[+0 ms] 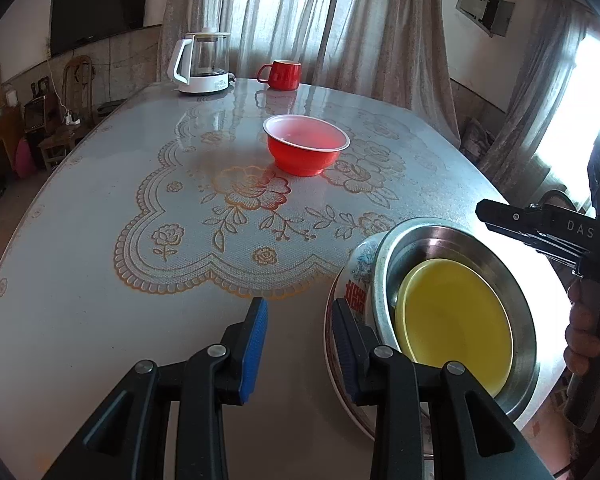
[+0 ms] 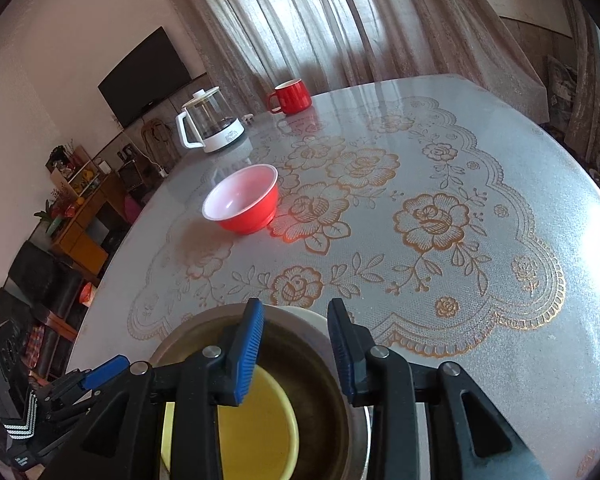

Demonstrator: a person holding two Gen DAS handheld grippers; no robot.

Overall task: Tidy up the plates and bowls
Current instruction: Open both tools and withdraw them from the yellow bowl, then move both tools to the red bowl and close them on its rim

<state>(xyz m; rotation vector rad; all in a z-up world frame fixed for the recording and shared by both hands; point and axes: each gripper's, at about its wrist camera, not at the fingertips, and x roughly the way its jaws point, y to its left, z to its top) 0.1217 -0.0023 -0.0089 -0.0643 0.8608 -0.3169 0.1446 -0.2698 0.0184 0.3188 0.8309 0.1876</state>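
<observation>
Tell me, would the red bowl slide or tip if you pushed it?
The red bowl would probably slide: the table looks glossy. It looks like light, empty plastic, so it would likely move easily. Its narrow foot means a push high on the rim might tip it.

table [image 1: 100,280], red bowl [image 1: 306,150], kettle [image 1: 202,64], mug [image 1: 280,74]

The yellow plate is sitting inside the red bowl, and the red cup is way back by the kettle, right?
Not quite. The yellow plate sits inside the metal bowl, as the left wrist view shows. The red bowl stands apart and holds nothing. The red cup is indeed back by the kettle.
</observation>
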